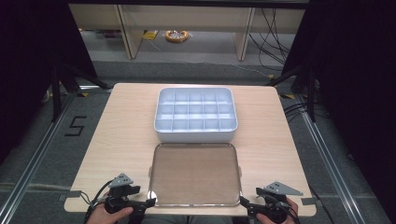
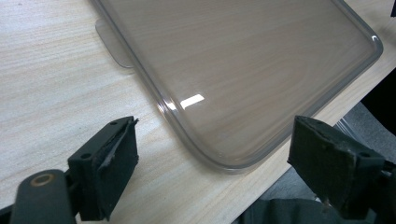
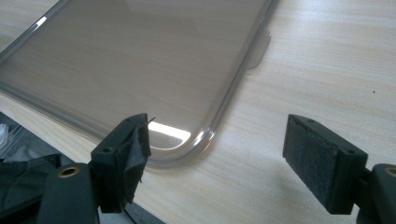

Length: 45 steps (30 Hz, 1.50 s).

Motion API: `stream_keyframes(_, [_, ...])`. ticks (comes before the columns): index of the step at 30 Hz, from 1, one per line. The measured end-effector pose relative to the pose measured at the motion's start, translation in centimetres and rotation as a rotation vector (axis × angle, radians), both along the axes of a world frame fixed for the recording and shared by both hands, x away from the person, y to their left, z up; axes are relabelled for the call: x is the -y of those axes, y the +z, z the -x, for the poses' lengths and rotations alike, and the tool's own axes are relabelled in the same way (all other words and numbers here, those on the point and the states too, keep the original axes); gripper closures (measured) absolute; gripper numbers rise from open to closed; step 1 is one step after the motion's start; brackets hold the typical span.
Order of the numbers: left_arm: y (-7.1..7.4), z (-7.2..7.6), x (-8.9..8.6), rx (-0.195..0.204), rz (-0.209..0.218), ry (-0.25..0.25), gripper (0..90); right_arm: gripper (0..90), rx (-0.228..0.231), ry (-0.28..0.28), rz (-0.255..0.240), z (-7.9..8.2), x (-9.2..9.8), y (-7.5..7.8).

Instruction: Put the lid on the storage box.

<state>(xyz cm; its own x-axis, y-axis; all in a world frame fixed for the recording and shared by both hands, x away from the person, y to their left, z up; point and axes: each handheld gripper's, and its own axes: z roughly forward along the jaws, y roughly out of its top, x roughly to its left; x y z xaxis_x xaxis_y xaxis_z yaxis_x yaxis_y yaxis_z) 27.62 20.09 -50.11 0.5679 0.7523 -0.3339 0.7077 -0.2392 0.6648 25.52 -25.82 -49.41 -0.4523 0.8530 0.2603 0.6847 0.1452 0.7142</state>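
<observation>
High view: the left gripper point(image 1: 148, 203) sits at the near left corner of the clear plastic lid point(image 1: 194, 173), jaws spread wide and holding nothing. The lid lies flat on the wooden table point(image 1: 116, 135), close to the person's edge, just in front of the white compartment box point(image 1: 195, 114), which stands open with its cells bare. At the lid's near right corner waits the right gripper point(image 1: 244, 202), its jaws likewise apart and empty.

In the left gripper view the lid's rounded corner point(image 2: 224, 161) lies between and just ahead of the two black pads point(image 2: 122, 154), untouched, and a small flat tab point(image 2: 112, 44) juts from the lid's long side. The right gripper view mirrors this: corner point(image 3: 187, 154) ahead of the pads point(image 3: 135, 149), another tab point(image 3: 261, 49) farther up the side.

The lid looks light and thin, smooth and glossy, so likely slippery and somewhat flexible across its span; a one-sided lift would probably make it sag or twist. Its raised rim is the best purchase, one pad above and one below. Taking both near corners together, or the two side tabs, should keep it level. A hard squeeze could crack the thin plastic.
</observation>
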Motion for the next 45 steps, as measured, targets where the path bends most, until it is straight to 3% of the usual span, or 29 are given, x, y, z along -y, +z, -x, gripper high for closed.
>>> stream_keyframes(1, [0.0, 0.0, 0.0, 0.000, 0.000, 0.000, 15.0, 24.2, 0.000, 0.000, 0.000, 0.0, 0.0, 0.0])
stream_keyframes(2, [0.0, 0.0, 0.2, 0.002, 0.019, 0.019, 15.1, 24.2, -0.041, -0.033, 0.000, 0.3, -0.1, 0.2])
stream_keyframes(3, [-0.1, 0.0, 0.2, 0.003, 0.019, 0.014, 15.1, 24.3, -0.019, -0.026, 0.005, 0.2, 0.0, 0.2])
stream_keyframes(5, [0.0, 0.1, 0.2, -0.013, 0.018, 0.019, 15.1, 25.2, -0.026, -0.020, -0.003, 0.2, 0.0, 0.1])
stream_keyframes(8, [-0.1, 0.0, 0.2, 0.003, 0.025, 0.013, 15.1, 25.0, -0.029, -0.021, -0.018, 0.1, -0.1, 0.1])
stream_keyframes(9, [-0.1, 0.0, 0.2, 0.003, 0.026, 0.010, 15.1, 24.9, -0.005, -0.001, -0.001, -0.1, 0.2, 0.0])
stream_keyframes(11, [-0.1, 0.0, 0.3, -0.001, 0.029, 0.011, 15.1, 24.0, -0.004, -0.003, 0.001, -0.2, 0.1, -0.1])
stream_keyframes(12, [-0.2, 0.0, 0.2, -0.006, 0.035, 0.010, 15.1, 22.8, -0.048, -0.022, -0.053, 0.0, -0.2, 0.0])
stream_keyframes(13, [-0.3, -0.1, 0.4, -0.018, 0.055, 0.012, 15.1, 22.2, -0.016, -0.002, -0.045, -0.3, 0.1, -0.2])
stream_keyframes(16, [-0.3, -0.1, 0.4, -0.019, 0.046, 0.008, 15.1, 20.6, -0.045, 0.002, -0.117, -0.4, -0.2, -0.2])
stream_keyframes(17, [-0.3, -0.1, 0.6, -0.025, 0.050, 0.020, 15.1, 20.6, -0.032, 0.015, -0.106, -0.7, -0.2, -0.3])
stream_keyframes(18, [-0.3, -0.1, 0.7, -0.034, 0.054, 0.010, 15.1, 20.6, -0.066, -0.008, -0.113, -0.5, -0.5, -0.2])
stream_keyframes(19, [-0.4, -0.2, 0.7, -0.029, 0.068, -0.004, 15.1, 20.7, -0.035, 0.021, -0.103, -0.8, -0.5, -0.4])
stream_keyframes(23, [-0.5, -0.4, 1.0, -0.040, 0.083, -0.010, 16.8, 22.8, -0.050, 0.026, -0.107, -1.2, -0.7, -0.5])
stream_keyframes(26, [-0.7, -0.8, 1.3, -0.047, 0.078, 0.001, 21.7, 24.6, -0.063, 0.029, -0.132, -1.7, -0.8, -0.6])
stream_keyframes(27, [-0.7, -0.9, 1.4, -0.055, 0.078, 0.002, 25.7, 26.0, -0.099, -0.004, -0.137, -1.8, -1.1, -0.6])
stream_keyframes(29, [-0.8, -1.1, 1.4, -0.065, 0.085, 0.016, 27.0, 26.4, -0.079, 0.008, -0.128, -2.0, -0.9, -0.7])
stream_keyframes(31, [-0.7, -1.3, 1.2, -0.058, 0.087, 0.032, 30.4, 28.6, -0.094, -0.010, -0.152, -2.2, -1.1, -0.7])
stream_keyframes(32, [-0.7, -1.5, 1.1, -0.056, 0.088, 0.035, 30.4, 29.9, -0.066, 0.006, -0.132, -2.5, -0.9, -0.7])
stream_keyframes(34, [-0.8, -2.0, 0.9, -0.060, 0.100, 0.042, 33.6, 33.9, -0.066, -0.023, -0.136, -2.7, -0.9, -0.6])
stream_keyframes(35, [-1.0, -2.5, 0.5, -0.067, 0.070, 0.029, 36.2, 34.5, -0.058, -0.015, -0.123, -3.1, -0.8, -0.6])
stream_keyframes(36, [-1.0, -2.6, 0.5, -0.073, 0.065, 0.024, 37.3, 35.4, -0.091, -0.048, -0.156, -3.1, -1.1, -0.6])
stream_keyframes(37, [-1.0, -2.6, 0.5, -0.073, 0.065, 0.024, 39.0, 35.4, -0.091, -0.048, -0.156, -3.1, -1.1, -0.6])
stream_keyframes(38, [-1.2, -2.7, 0.5, -0.081, 0.069, 0.032, 39.0, 36.2, -0.058, -0.030, -0.124, -3.4, -0.8, -0.8])
stream_keyframes(40, [-1.2, -2.9, 0.5, -0.086, 0.072, 0.024, 39.8, 37.0, -0.086, -0.050, -0.145, -3.8, -1.1, -1.0])
stream_keyframes(41, [-1.2, -2.9, 0.5, -0.081, 0.066, 0.024, 40.7, 37.5, -0.078, -0.045, -0.133, -4.0, -1.1, -1.0])
stream_keyframes(42, [-1.2, -3.0, 0.4, -0.084, 0.066, 0.023, 41.4, 37.7, -0.097, -0.063, -0.158, -4.0, -1.4, -1.1])
stream_keyframes(43, [-1.2, -3.0, 0.5, -0.085, 0.071, 0.033, 41.6, 37.8, -0.083, -0.035, -0.125, -4.2, -1.2, -1.1])
stream_keyframes(45, [-1.2, -3.0, 0.3, -0.090, 0.075, 0.032, 43.2, 38.4, -0.099, -0.042, -0.141, -4.6, -1.6, -1.5])
